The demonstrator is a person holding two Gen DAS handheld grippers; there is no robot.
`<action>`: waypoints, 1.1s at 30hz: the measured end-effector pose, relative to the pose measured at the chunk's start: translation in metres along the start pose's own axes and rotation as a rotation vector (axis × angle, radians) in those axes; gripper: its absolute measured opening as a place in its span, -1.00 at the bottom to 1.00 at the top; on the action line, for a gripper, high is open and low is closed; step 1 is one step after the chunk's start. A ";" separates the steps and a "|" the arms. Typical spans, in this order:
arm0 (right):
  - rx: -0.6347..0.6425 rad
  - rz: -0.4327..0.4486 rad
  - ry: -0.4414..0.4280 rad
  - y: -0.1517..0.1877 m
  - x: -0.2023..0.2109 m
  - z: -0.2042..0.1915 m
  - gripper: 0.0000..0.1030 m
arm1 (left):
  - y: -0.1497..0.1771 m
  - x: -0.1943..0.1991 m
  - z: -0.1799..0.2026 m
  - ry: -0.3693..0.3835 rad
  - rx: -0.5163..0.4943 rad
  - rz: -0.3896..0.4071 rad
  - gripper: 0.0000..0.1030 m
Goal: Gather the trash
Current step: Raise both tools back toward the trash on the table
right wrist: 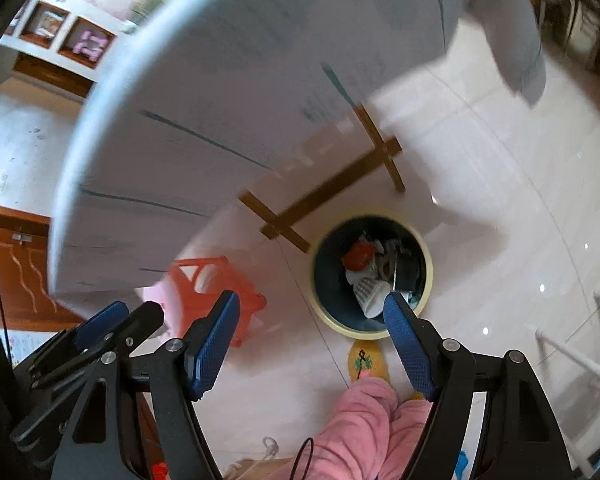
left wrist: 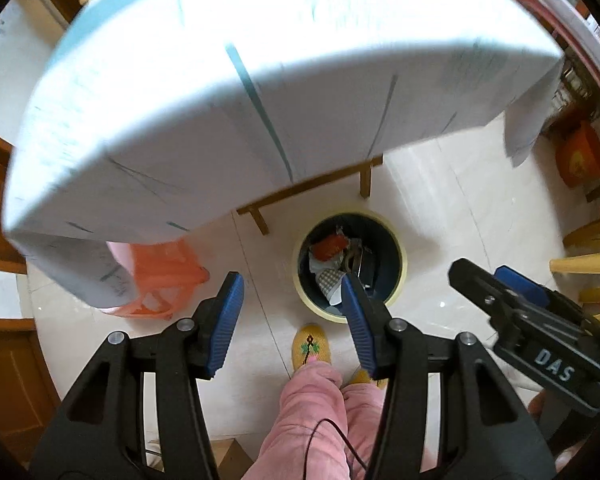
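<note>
Trash bin [left wrist: 350,266], round with a pale rim and dark inside, stands on the tiled floor [left wrist: 460,200] just beyond the counter's [left wrist: 260,60] wooden foot and already holds crumpled paper, a red item and other scraps, so at least part of the collecting looks done. Left gripper [left wrist: 292,320] and right gripper [right wrist: 314,340] both hang above the bin with fingers [left wrist: 226,320] released, nothing between them. The cloth-covered counter top shows no litter in the blurred part visible, so what remains cannot be judged; an orange stool [left wrist: 160,280] stands near.
</note>
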State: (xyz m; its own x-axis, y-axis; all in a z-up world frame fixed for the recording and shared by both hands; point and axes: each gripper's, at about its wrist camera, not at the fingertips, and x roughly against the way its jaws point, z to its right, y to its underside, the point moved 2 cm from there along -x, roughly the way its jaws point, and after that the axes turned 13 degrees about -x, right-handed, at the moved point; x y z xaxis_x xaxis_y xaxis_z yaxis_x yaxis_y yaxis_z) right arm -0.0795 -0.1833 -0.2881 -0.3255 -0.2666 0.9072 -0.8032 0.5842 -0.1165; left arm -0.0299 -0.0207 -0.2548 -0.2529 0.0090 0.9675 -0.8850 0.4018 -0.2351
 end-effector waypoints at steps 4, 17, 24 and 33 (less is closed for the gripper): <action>0.059 0.058 -0.031 0.001 0.065 -0.029 0.48 | -0.006 0.059 -0.006 -0.027 0.000 0.061 -0.08; 0.211 0.205 -0.141 0.014 0.213 -0.082 0.48 | -0.022 0.206 -0.007 -0.101 -0.001 0.247 -0.08; 0.283 0.257 -0.190 0.014 0.254 -0.098 0.48 | -0.027 0.248 -0.001 -0.145 0.022 0.318 -0.08; 0.324 0.293 -0.224 -0.015 0.274 -0.115 0.48 | -0.049 0.287 -0.011 -0.205 0.037 0.398 0.05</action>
State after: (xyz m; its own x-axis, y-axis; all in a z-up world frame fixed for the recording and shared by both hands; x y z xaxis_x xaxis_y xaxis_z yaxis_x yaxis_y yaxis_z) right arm -0.0994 -0.1765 0.0092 -0.6321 -0.3058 0.7120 -0.7639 0.4003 -0.5063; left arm -0.0553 -0.0276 0.0356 -0.6452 -0.0268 0.7635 -0.7158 0.3707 -0.5918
